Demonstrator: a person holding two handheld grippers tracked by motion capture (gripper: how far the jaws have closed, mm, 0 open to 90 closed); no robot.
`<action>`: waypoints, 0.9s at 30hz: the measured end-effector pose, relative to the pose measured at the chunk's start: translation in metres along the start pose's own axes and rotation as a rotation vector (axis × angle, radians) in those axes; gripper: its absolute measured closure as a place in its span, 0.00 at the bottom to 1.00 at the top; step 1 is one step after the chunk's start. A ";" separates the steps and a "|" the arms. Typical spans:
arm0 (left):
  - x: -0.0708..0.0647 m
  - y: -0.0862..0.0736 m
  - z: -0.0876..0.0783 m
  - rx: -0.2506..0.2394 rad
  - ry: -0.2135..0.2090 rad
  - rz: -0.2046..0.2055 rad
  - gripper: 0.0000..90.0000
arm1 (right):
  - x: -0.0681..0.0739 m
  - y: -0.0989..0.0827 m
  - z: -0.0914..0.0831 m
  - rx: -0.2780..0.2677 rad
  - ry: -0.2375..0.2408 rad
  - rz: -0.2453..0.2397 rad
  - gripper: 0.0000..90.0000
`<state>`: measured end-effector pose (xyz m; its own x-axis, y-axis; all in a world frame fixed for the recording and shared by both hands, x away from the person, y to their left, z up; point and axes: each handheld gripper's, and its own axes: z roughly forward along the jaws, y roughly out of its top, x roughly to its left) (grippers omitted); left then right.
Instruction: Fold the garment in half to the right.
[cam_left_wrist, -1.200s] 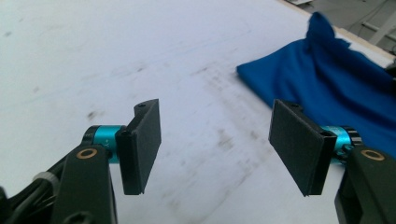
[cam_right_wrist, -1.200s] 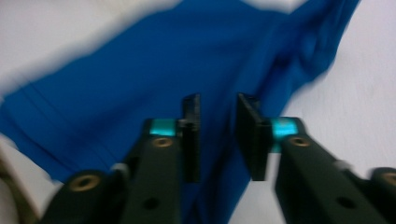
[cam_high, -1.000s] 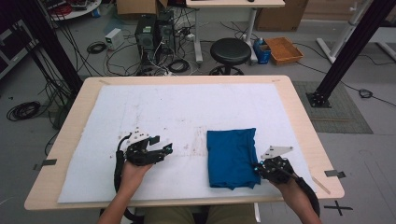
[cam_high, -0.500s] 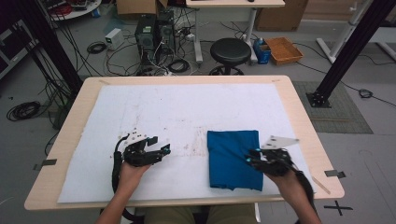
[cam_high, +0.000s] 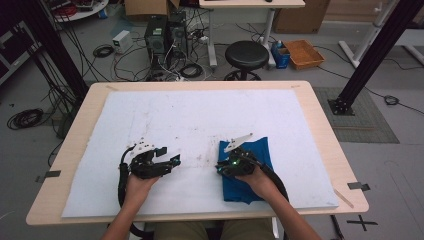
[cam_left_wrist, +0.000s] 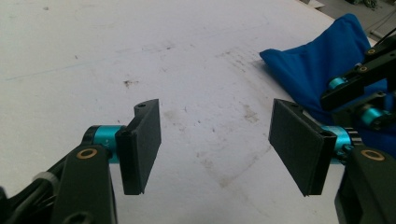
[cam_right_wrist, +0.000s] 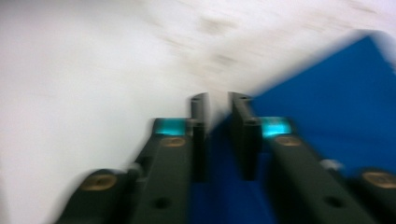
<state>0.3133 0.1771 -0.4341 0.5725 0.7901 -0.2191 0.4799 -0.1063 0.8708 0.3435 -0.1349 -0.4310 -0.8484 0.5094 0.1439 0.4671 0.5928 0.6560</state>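
Folded blue cloth (cam_high: 250, 170) on the tabletop (cam_high: 310, 100): likely soft, light, limp; best pinched at a folded edge. The right gripper (cam_high: 223, 168) has just been opening, fingers narrowly parted, cloth between them unpinched; the left gripper (cam_high: 170, 156) fingers are released, empty.

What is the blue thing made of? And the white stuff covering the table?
The blue cloth looks like soft, matte woven fabric: it is folded, with rounded, puffy edges. The white table cover seems to be thin paper or foam sheet, dull and stained; which one is unclear. The table's bare edge looks like pale wood.

floor: grey, cables (cam_high: 30, 118) | stool (cam_high: 246, 54) | orange tray (cam_high: 303, 53) | pc towers (cam_high: 163, 35)
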 end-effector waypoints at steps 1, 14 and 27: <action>0.000 0.000 0.000 -0.001 0.001 0.002 0.38 | 0.002 0.000 -0.004 -0.013 -0.035 -0.004 0.79; -0.006 0.001 0.003 0.005 -0.009 0.012 0.38 | -0.043 -0.057 -0.064 -0.019 -0.379 0.145 0.82; -0.003 0.001 0.005 0.005 -0.011 -0.001 0.38 | -0.107 -0.052 -0.068 -0.093 -0.384 0.373 0.73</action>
<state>0.3153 0.1714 -0.4344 0.5792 0.7837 -0.2244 0.4835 -0.1086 0.8686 0.3926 -0.2625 -0.4301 -0.4693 0.8761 0.1103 0.6803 0.2791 0.6777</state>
